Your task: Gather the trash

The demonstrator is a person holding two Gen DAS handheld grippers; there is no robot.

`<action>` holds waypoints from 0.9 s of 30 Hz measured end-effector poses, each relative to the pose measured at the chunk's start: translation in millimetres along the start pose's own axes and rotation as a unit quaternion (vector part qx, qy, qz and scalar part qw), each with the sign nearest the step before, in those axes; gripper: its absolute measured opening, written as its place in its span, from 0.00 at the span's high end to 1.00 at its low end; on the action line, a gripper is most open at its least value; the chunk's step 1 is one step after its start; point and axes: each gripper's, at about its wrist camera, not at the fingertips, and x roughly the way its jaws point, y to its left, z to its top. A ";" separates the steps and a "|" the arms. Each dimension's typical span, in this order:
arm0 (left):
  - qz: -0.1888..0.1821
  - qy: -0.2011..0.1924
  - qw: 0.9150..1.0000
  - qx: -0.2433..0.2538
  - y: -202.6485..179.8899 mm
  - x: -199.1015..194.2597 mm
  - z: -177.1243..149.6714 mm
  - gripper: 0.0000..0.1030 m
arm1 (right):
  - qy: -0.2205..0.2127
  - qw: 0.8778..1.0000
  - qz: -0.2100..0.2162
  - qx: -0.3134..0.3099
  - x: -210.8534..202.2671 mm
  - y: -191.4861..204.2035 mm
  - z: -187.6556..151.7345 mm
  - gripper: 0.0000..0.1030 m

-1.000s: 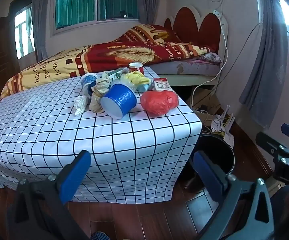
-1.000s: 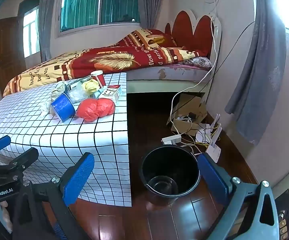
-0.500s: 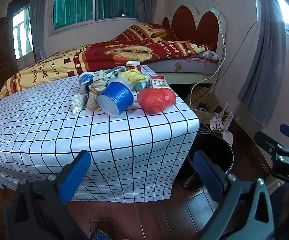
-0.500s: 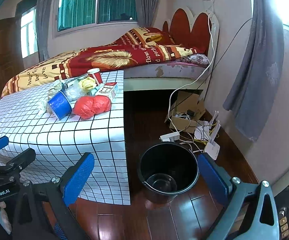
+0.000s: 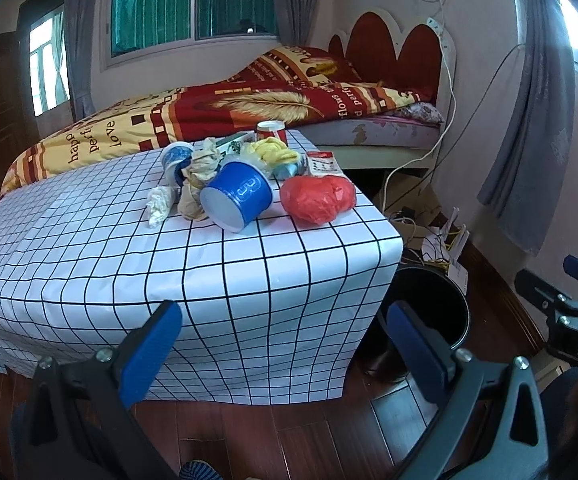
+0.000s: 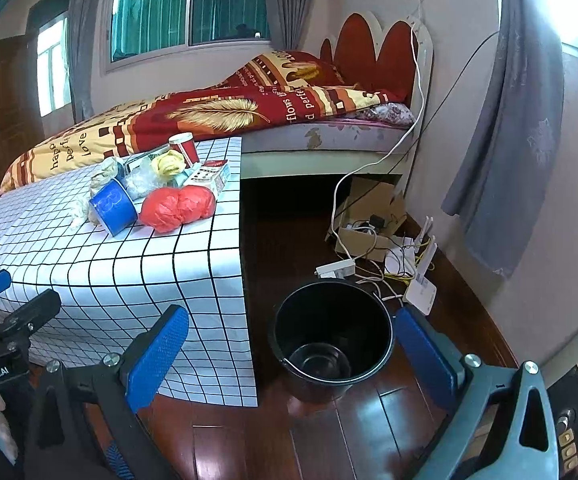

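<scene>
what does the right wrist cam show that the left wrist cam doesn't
Only the right wrist view: the inside of the black bucket, with bare bottom, and the white power strip on the floor behind it.

Only the left wrist view: the blue-and-white cup at the pile's far left.

Both: the checked tablecloth, blue tub, red bag, and open left gripper and right gripper.

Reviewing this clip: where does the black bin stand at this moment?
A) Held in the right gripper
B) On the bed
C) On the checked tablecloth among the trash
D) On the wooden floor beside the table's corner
D: the black bin stands on the wooden floor next to the draped corner of the table, while the right gripper is open and holds nothing.
</scene>
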 end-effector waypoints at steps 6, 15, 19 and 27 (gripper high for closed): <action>0.001 -0.001 1.000 -0.003 2.3 -0.6 -1.5 0.00 | 0.000 1.000 0.000 -0.003 -1.2 5.6 -3.0 0.00; 0.001 -0.001 1.000 -0.006 5.0 -0.9 -2.2 0.00 | 0.001 1.000 0.003 -0.005 -2.6 9.6 -2.9 0.00; 0.002 -0.001 1.000 -0.006 5.2 -1.2 -2.4 0.00 | 0.001 1.000 0.003 -0.006 -2.4 10.4 -2.9 0.00; 0.001 -0.002 1.000 -0.006 5.5 -1.3 -2.5 0.00 | 0.002 1.000 0.004 -0.005 -2.3 12.3 -3.5 0.00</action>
